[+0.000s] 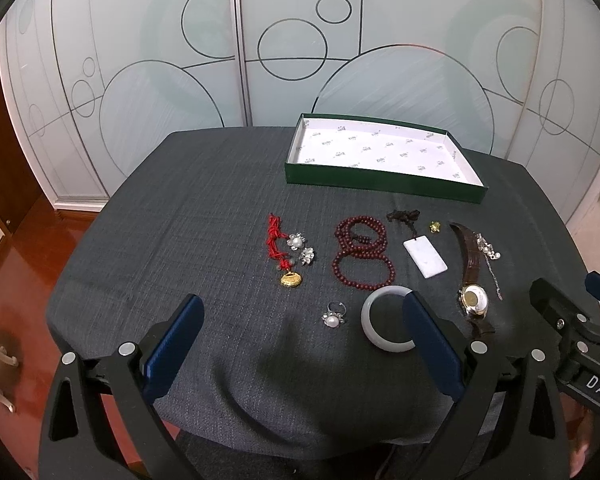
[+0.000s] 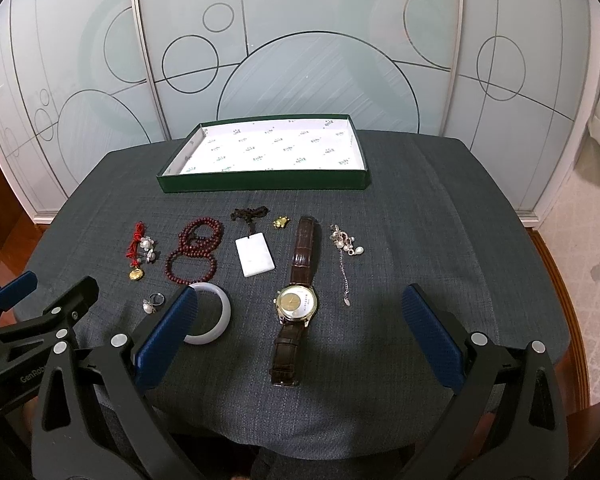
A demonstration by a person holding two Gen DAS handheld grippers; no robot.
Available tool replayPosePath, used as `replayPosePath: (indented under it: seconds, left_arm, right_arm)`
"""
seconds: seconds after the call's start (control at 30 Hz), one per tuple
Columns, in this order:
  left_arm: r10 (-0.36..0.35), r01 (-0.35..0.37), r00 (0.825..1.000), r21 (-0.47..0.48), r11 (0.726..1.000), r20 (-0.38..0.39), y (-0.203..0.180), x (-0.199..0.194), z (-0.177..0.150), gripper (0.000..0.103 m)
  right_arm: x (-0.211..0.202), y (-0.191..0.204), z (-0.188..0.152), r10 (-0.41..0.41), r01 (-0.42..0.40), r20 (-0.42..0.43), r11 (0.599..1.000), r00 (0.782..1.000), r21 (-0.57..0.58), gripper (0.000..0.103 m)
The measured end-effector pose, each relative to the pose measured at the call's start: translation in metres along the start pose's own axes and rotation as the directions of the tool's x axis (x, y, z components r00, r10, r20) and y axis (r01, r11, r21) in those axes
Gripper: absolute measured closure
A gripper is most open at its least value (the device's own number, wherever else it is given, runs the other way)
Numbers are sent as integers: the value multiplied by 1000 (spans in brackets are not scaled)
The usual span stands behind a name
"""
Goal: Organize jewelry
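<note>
Jewelry lies in a row on the dark cloth table (image 1: pixel 204 208): a red cord with gold pendant (image 1: pixel 284 256), pearl earrings (image 1: pixel 300 248), dark red beads (image 1: pixel 362 252), a white rectangular pendant (image 1: pixel 425 258), a small gold charm (image 1: pixel 434 226), a brown-strap watch (image 2: pixel 298 300), a silver pearl chain (image 2: pixel 346 248), a pearl ring (image 1: pixel 334 316) and a pale jade bangle (image 1: pixel 382 320). An empty green box (image 1: pixel 380 180) stands behind them. My left gripper (image 1: pixel 304 320) is open above the ring and bangle. My right gripper (image 2: pixel 300 312) is open above the watch.
Frosted glass sliding doors (image 1: pixel 300 40) stand behind the table. Wooden floor (image 1: pixel 16 280) shows at the left, pale tiled floor (image 2: pixel 588 248) at the right. The table's near edge is just below both grippers.
</note>
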State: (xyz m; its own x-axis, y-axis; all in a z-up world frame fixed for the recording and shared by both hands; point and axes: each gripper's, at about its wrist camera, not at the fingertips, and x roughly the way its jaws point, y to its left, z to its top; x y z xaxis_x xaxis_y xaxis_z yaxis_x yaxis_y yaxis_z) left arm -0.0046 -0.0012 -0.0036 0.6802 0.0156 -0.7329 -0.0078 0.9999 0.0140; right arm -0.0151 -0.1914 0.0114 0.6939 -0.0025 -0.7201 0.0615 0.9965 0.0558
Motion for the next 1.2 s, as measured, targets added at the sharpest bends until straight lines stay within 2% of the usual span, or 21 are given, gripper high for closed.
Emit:
replayPosePath:
  seconds: [1.03,1.2]
  left_arm:
    - [6,-6,1000,0,1000,-6,1,2,3,5]
    - [9,-9,1000,-17,1000,-26,8,13,2,5]
  right_arm:
    - [4,0,-1,-4,4,-9,1000,1000,-2,2]
    - [12,-5,-4,-15,15,-23,1000,1000,7,2]
